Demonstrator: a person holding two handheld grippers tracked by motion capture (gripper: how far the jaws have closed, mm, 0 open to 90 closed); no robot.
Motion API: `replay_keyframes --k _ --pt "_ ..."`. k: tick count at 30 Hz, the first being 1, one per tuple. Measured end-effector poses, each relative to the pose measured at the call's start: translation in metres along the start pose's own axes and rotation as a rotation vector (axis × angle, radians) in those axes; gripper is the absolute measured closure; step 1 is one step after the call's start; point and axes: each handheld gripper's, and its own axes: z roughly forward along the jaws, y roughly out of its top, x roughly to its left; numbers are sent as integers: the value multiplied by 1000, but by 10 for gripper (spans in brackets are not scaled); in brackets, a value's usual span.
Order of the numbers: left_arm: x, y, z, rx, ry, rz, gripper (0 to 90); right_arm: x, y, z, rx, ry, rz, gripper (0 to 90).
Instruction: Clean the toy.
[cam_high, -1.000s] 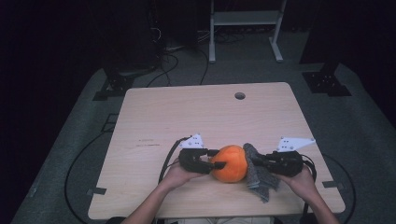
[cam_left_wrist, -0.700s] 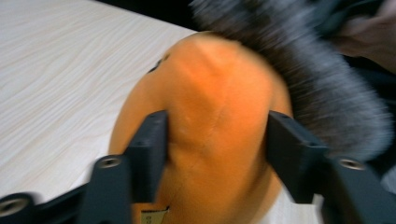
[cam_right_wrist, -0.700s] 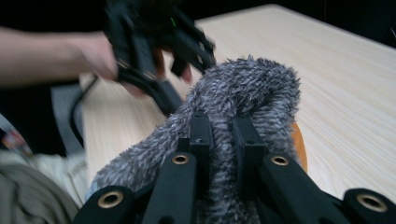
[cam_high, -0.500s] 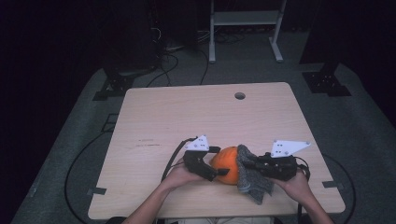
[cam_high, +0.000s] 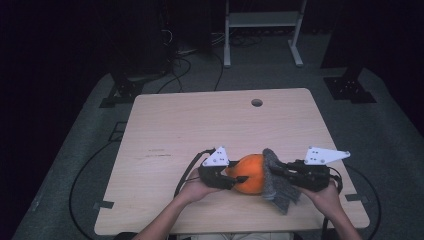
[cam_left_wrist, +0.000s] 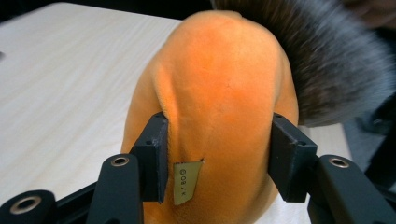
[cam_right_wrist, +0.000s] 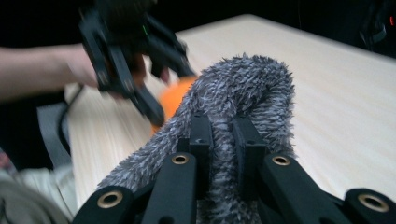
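Two grippers meet at the near-centre of the table (cam_high: 165, 125), both clamped. L gripper (cam_high: 231, 179) has its jaws pressed into either side of an orange plush ball (cam_high: 250, 172); in the left gripper view the ball (cam_left_wrist: 219, 98) bulges between the pads w/ a small pale tag (cam_left_wrist: 186, 183) by the left pad. R gripper (cam_high: 275, 170) pinches a fold of grey fuzzy cloth (cam_high: 277, 182); in the right gripper view its jaws sit nearly together w/ the cloth (cam_right_wrist: 243, 98) humped up over them. Cloth drapes against the ball's right side, touching it, and trails toward the table's near edge.

Room: the far half of the table is bare wood up to a small round hole (cam_high: 257, 102) near the far edge; wide open strip on the left too. Near edge is close behind both hands; R hand (cam_high: 327, 195) sits near the right edge.

Hard to tell: whether the ball rests on the wood or is lifted. The other gripper (cam_right_wrist: 126, 56) is blurred in the right gripper view, ball just an orange sliver (cam_right_wrist: 175, 95) behind cloth. Surroundings beyond the table are dark; cables and a pale frame (cam_high: 262, 20) barely show.
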Motion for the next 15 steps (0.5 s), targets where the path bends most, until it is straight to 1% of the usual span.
replay_keyframes --k 1,2,3,4,5,6,7,8,10,12,14,15 --pt "-2 2 -1 3 11 8 473 2 5 3 -18 16 -6 797" --pt "-3 3 -2 -6 16 12 478 6 11 9 -25 26 -20 797" --pt "-3 4 -5 -20 19 6 484 9 18 16 -25 31 -44 797" --pt "-3 5 -8 -27 34 7 489 11 23 23 -19 33 -63 796" --pt "-1 5 -12 -33 54 7 492 12 27 29 -20 31 -73 797" --pt "2 5 -18 -44 66 0 496 10 29 33 -23 29 -74 797" --pt "5 4 -23 -51 73 -13 502 7 30 36 -20 28 -66 797" --pt "9 3 -27 -48 80 -19 504 4 30 39 -12 21 -58 798" --pt "14 0 -32 -33 102 -30 506 -5 24 47 22 9 -37 798" --pt "18 -6 -30 -2 107 -42 505 -13 12 56 61 10 4 796" --pt "20 -11 -29 -1 103 -58 505 -18 0 62 117 5 21 794" --pt "21 -11 -29 -5 107 -62 505 -20 -2 61 126 3 27 793"
